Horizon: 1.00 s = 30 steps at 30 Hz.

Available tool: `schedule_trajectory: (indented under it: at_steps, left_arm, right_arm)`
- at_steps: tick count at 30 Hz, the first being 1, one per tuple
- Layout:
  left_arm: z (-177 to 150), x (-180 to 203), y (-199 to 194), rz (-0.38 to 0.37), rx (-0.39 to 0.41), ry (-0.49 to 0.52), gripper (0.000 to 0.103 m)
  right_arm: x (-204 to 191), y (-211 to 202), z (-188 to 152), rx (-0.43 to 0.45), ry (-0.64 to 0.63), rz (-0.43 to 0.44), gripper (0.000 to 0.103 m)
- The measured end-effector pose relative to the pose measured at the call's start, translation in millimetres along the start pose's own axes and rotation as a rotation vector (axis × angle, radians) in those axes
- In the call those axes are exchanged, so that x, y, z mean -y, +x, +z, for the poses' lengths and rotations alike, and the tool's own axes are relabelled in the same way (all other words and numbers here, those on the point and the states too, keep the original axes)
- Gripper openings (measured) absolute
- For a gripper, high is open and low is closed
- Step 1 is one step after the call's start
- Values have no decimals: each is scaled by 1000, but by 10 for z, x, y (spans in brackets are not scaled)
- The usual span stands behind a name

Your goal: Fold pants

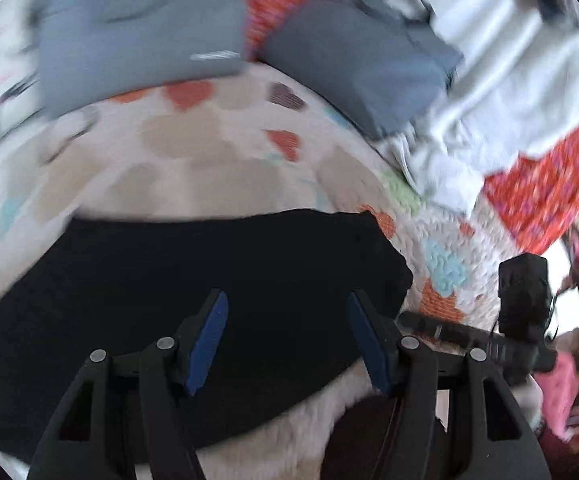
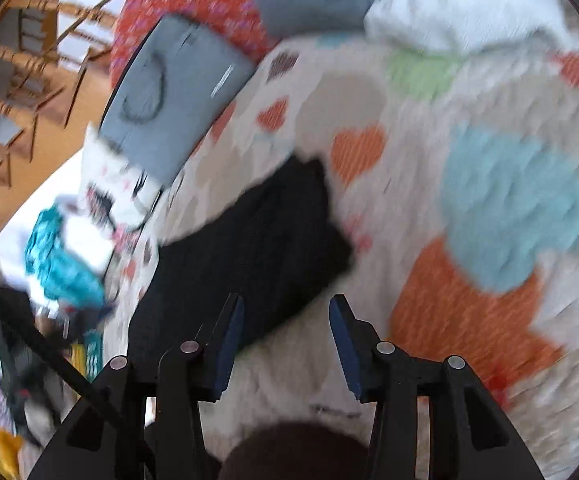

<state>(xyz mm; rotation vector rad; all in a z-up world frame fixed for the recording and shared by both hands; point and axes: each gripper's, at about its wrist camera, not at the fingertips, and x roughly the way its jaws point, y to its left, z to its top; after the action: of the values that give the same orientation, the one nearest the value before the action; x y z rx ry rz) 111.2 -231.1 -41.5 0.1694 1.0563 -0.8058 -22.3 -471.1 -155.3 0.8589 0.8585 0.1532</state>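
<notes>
Black pants (image 1: 193,312) lay folded on the heart-print quilt (image 1: 217,152); left gripper (image 1: 287,344) and right gripper (image 2: 287,350), both wide and empty, should square edges before pinching.

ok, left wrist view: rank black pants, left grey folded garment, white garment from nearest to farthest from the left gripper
1. black pants: folded, directly under and ahead of the left gripper, whose fingers are open.
2. white garment: crumpled, ahead to the right.
3. grey folded garment: far edge, upper left.
Items 2 and 3 are close; motion blur makes that order tentative.
</notes>
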Motion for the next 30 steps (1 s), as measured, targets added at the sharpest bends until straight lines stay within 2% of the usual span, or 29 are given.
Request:
schedule_trajectory:
  at_steps: [2,4,10,13,16,19,20,22,23,24,25,30]
  left_arm:
    - [206,178,343,-28,-66,72,61]
    - [371,343,662,-28,-112,134,61]
    - [670,688,1342,-9,-193,326,61]
    - [751,755,1588,-11,-216,389,61]
    - [792,814,1774,-53,-260,426,61]
    - [757,906,1878,-27,-269,482,64]
    - [746,935,1882,-18,-275,495,62]
    - [760,950,1842,-70,-290,485,31]
    - [768,935,1807,-86,-294,476,24]
    - [764,924,1765,-107,-292,467,18]
    - [768,888,1719,-124,-285,449,18]
    - [712,651,1285,-146,-191,354,17]
  right_arm:
    - [-6,129,-27,-16,-20,-28,48]
    - [-15,211,-2,-9,-23,-21,48]
    - [-45,345,96,30,-52,-17,50]
    - [-57,388,115,46,-74,-10,50]
    - [-56,443,167,51,-73,11,50]
    - [-46,503,233,58,-59,34,50]
    - [-51,525,253,63,-54,36,50]
    - [-73,546,269,67,-54,40,50]
    - [-88,555,278,68,-58,40,47]
    - [-100,564,292,67,-57,40,30]
    - [-121,588,307,52,-56,59,19]
    - [-483,590,322,48,-141,53,16]
